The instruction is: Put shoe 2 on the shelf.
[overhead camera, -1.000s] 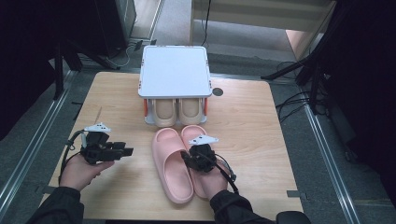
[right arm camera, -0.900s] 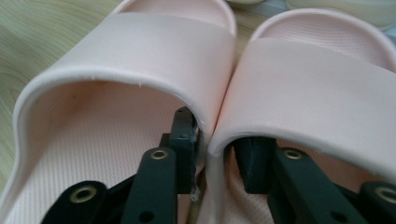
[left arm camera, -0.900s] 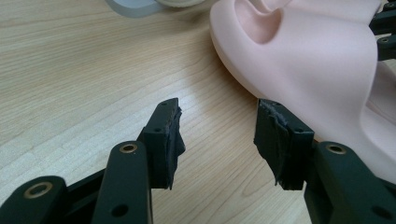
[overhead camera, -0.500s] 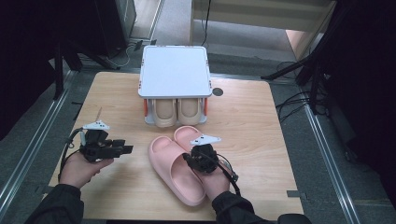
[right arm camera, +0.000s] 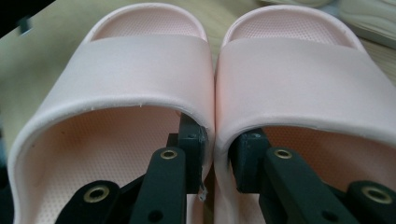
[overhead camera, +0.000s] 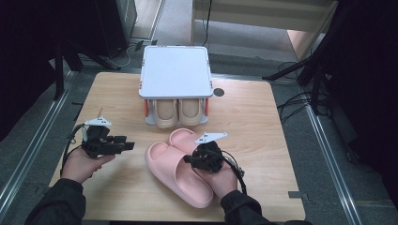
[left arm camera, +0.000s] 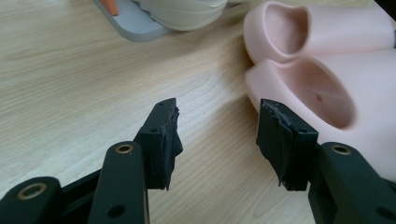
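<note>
Pinching both slides [overhead camera: 176, 168] together w/ my right gripper [right arm camera: 215, 154]: jaws just closed on the inner walls, one per slide. Pair has swung diagonal toward table [overhead camera: 263, 122] front edge, so ready to carry. Left gripper [left arm camera: 217, 128] released, empty.

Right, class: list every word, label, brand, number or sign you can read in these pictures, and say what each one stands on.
There is no readable text in any view.
Pink slippers: plain, no brand or size mark visible.
White-topped shoe rack: blank.
Beige shoes in the rack: no lettering visible.
Left gripper and right gripper: no markings, just screws.
Wooden table: bare.
</note>
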The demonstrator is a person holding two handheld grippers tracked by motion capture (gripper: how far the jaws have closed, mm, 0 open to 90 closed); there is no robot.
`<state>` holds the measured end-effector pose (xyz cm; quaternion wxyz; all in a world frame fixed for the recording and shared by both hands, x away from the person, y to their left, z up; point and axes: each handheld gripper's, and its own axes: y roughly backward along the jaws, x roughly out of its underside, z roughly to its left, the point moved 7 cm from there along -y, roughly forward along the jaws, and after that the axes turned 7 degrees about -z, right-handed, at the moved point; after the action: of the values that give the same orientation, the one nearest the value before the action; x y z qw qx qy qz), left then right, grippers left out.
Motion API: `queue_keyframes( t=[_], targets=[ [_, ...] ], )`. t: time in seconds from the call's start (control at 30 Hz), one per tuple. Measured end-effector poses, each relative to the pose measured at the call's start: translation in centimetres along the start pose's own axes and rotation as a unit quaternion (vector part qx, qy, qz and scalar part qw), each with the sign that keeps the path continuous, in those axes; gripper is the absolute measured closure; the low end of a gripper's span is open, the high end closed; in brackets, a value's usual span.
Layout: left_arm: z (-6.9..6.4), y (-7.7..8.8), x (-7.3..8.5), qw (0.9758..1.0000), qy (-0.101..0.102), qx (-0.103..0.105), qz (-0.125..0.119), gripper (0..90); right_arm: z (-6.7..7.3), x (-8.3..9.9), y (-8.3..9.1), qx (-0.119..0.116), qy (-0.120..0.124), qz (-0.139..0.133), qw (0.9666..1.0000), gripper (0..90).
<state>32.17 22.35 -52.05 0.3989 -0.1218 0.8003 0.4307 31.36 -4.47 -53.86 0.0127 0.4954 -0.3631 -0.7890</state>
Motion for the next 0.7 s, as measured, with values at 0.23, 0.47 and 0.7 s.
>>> queue_keyframes(
  t=[0.23,0.47,0.7],
  targets=[
    [1.0,0.4,-0.1,0.9999,0.009,-0.008,-0.008,47.6,0.5,-0.5,0.1,-0.070,0.055,0.029,0.9956,77.2],
    [1.5,1.3,0.6,0.9997,0.016,-0.017,-0.009,47.3,1.3,-1.5,-0.2,-0.103,0.088,0.039,0.9900,77.2],
    [1.7,2.3,1.7,0.9992,0.025,-0.030,-0.006,46.8,1.5,-3.0,-0.9,-0.145,0.095,0.045,0.9838,77.0]
  ],
)
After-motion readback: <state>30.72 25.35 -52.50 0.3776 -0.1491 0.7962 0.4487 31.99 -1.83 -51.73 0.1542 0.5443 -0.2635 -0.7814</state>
